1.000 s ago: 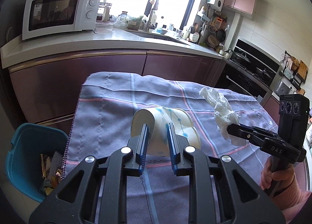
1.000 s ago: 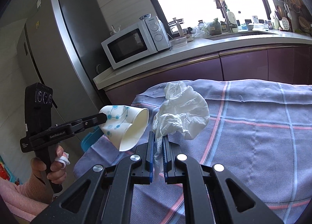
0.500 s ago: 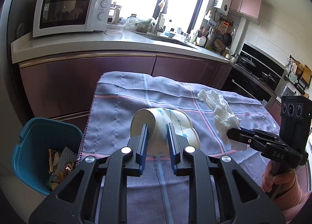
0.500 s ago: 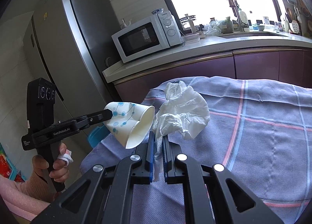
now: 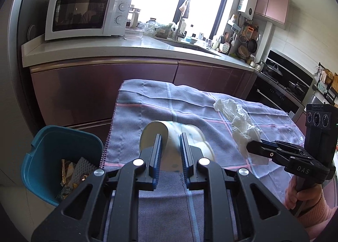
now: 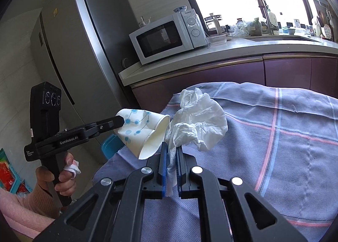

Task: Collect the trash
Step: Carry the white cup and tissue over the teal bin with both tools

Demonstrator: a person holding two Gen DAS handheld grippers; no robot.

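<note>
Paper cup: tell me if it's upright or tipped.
Tipped. The paper cup lies sideways, squashed in the left gripper, its open mouth facing the tissue.

- I hold two grippers: my left gripper (image 5: 170,153) and my right gripper (image 6: 170,158).
- One paper cup (image 6: 142,131), white with blue dots.
- One crumpled white tissue (image 6: 199,125).
- One teal bin (image 5: 61,158), with several scraps inside, too jumbled to count.
- One checked cloth (image 5: 147,107).
- One microwave (image 5: 84,15).
- One fridge (image 6: 69,37).
</note>
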